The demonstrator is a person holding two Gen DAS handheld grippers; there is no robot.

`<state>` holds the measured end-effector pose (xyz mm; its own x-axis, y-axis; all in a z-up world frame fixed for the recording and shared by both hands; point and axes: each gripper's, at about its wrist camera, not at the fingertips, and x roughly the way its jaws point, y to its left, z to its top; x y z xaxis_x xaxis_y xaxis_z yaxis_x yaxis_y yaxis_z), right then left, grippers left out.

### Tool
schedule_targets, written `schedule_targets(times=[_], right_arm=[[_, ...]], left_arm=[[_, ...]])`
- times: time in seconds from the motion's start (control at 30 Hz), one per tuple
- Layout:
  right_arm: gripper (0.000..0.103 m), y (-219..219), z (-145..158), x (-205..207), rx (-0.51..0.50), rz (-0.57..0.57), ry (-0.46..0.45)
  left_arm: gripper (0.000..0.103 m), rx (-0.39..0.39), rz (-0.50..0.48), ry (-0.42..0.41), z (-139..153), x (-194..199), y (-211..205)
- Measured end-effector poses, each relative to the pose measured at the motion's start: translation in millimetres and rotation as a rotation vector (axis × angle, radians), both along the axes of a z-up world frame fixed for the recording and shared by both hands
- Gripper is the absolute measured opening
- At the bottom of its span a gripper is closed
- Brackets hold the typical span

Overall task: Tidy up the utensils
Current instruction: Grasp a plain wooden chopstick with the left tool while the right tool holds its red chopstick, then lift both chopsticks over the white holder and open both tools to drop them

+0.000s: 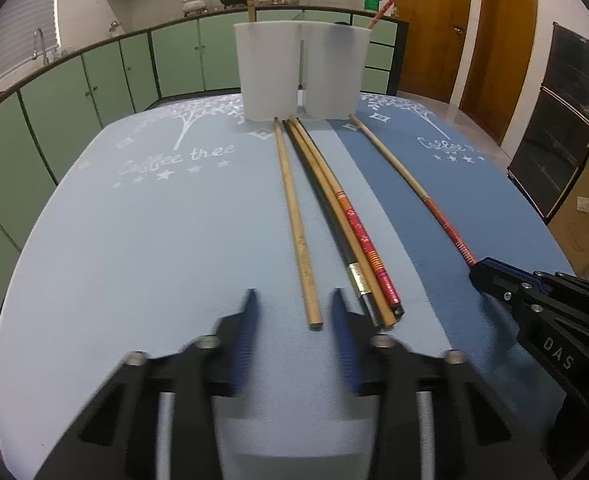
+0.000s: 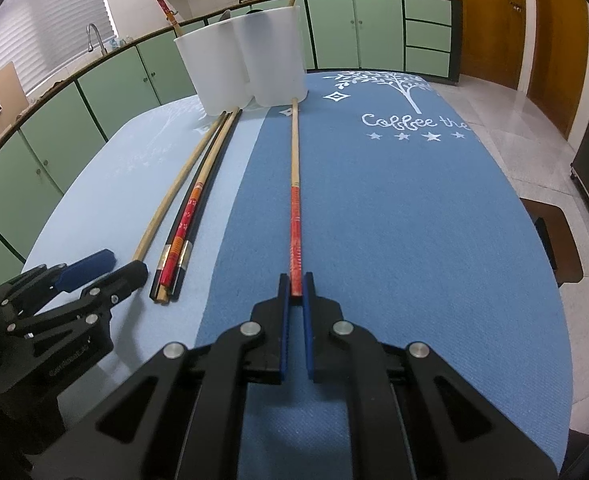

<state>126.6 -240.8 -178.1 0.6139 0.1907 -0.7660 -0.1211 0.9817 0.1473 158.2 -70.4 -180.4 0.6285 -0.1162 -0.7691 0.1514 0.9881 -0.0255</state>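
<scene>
Surface: blue mat (image 2: 394, 220).
Right gripper (image 2: 295, 285): clamped on red chopstick (image 2: 295, 224) end.
Left gripper (image 1: 294, 300): parted, empty; plain chopstick (image 1: 296, 224) just ahead.
Risk: end-grip may let the stick swing, striking holder (image 2: 246, 60).

"Coffee tree" in white script, under a printed tree and above a row of stars, stands on the far left of the light blue mat (image 1: 134, 220) — the same words, cut off at the picture's right edge, on the darker blue mat (image 2: 414, 220). The right gripper (image 1: 479, 274) bears "DAS" in pale letters on its black body — the raised lettering on the left gripper (image 2: 110, 268) is too blurred to read.
</scene>
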Motion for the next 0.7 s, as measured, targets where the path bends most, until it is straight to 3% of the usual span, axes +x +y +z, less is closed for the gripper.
schedule_targets(times=[0.1,0.43,0.7], right_arm=[[0.006,-1.1,-0.2,-0.2,0.008,0.0,-0.001],[0.005,-0.6,7.7,-4.4,0.005,0.006,-0.029],[0.005,-6.0,42.9,-15.2,0.001,0.006,-0.106]], left_arm=[[0.008,-0.011,-0.011,0.002,-0.2,-0.3,-3.8],[0.007,-0.03,0.011,-0.035,11.0,-7.2,5.3],[0.007,-0.028,0.021,-0.131,51.2,-23.5,15.3]])
